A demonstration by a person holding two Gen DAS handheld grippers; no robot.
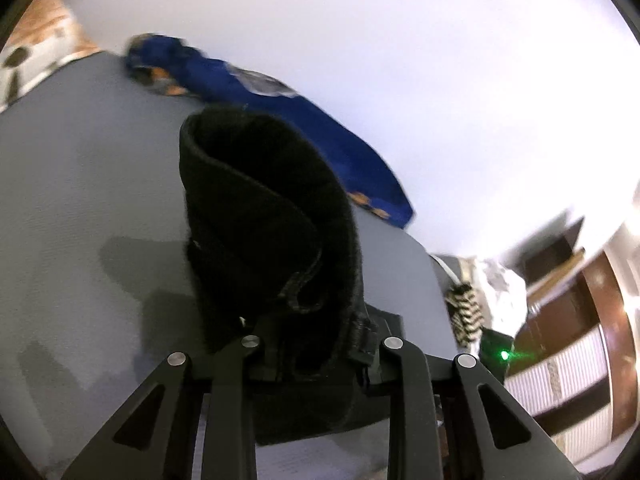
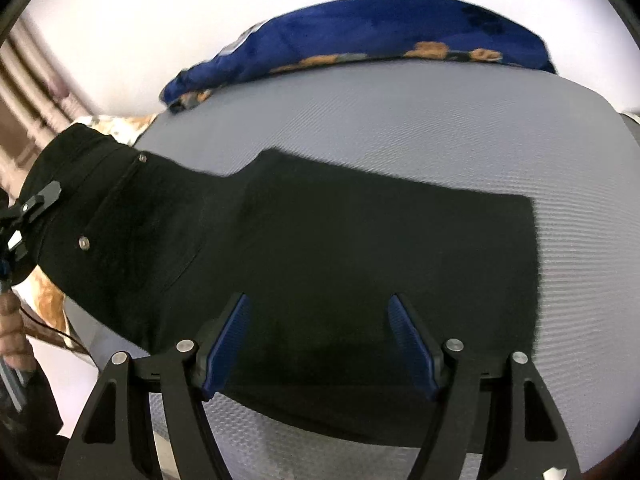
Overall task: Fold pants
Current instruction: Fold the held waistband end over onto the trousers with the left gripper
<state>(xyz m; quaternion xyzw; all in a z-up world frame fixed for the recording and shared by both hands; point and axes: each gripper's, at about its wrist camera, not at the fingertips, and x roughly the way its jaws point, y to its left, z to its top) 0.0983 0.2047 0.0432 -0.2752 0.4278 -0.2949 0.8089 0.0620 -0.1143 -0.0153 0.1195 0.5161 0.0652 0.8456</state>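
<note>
We have the black denim-like pants [image 2: 320, 240] spread across the grey textured desk [image 2: 400, 120]. Their waist end sits at the left with its pocket rivets [image 2: 84, 243] showing, and the leg end lies flat toward the right. The left claw [image 1: 316, 344] is clamped on a thick rolled bunch of the waist fabric and lifts it off the desk at the left edge. The right claw [image 2: 320, 344] stands wide open just above the near part of the pants, its blue ribbed pads [image 2: 228, 344] holding nothing.

We judge this cloth to be soft but fairly heavy, thick enough to hold a crease and to sag under its own weight once raised. It looks matte rather than slippery, so the ribbed pads should bite well. Seams and the waistband give the firmest hold, while a pinch through several layers could drag the stack unevenly. For the right claw we would take the near hem edge, close to the right corner.

A crumpled blue patterned cloth [image 2: 380, 32] lies along the far edge, well apart from the pants.
</note>
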